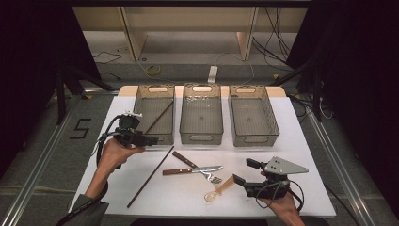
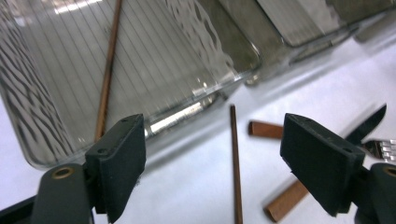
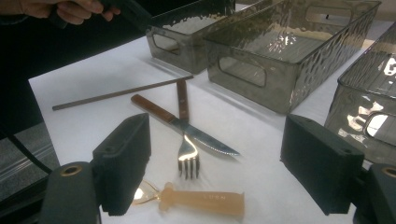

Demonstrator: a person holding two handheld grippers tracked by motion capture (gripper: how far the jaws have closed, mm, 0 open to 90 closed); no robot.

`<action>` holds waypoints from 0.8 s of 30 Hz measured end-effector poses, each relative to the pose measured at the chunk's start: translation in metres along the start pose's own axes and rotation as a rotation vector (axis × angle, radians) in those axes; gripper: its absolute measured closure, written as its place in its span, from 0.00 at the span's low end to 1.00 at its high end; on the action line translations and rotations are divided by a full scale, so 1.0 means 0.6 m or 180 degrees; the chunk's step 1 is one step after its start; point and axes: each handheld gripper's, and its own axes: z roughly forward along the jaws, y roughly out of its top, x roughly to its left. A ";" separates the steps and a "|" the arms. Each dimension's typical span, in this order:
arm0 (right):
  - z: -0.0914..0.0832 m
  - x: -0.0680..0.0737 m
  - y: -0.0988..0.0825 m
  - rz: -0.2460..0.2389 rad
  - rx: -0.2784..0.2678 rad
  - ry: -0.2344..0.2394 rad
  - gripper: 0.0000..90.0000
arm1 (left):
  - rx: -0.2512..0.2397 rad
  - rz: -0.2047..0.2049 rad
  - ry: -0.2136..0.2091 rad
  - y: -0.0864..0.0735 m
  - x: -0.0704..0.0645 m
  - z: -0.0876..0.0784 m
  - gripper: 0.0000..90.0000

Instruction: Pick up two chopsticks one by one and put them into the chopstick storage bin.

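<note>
Risk of nudging the thin brown wooden chopstick (image 1: 149, 177) lying loose on the white table (image 1: 301, 141) askew with the left gripper (image 1: 151, 140), jaws wide and empty; right gripper (image 1: 243, 172) likewise agape, idle.

Open fingers (image 2: 116, 163) frame a chopstick (image 2: 235, 163) on the table; another chopstick (image 2: 108, 70) lies in the bin (image 2: 224, 51).

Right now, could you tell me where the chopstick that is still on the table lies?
In the high view, the loose chopstick lies diagonally on the white table, left of the knife, below the left bin.
</note>
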 end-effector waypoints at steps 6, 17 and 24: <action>0.000 0.000 0.000 -0.0008 0.0005 0.0000 0.28 | 0.0221 0.0086 0.0049 -0.016 -0.011 0.004 0.23; -0.001 0.001 0.000 -0.0010 0.0012 -0.0004 0.28 | 0.0499 0.0230 0.0070 -0.036 -0.037 0.002 0.25; 0.000 0.001 0.000 -0.0013 0.0012 -0.0001 0.28 | 0.0663 0.0275 0.0136 -0.055 -0.043 0.005 0.29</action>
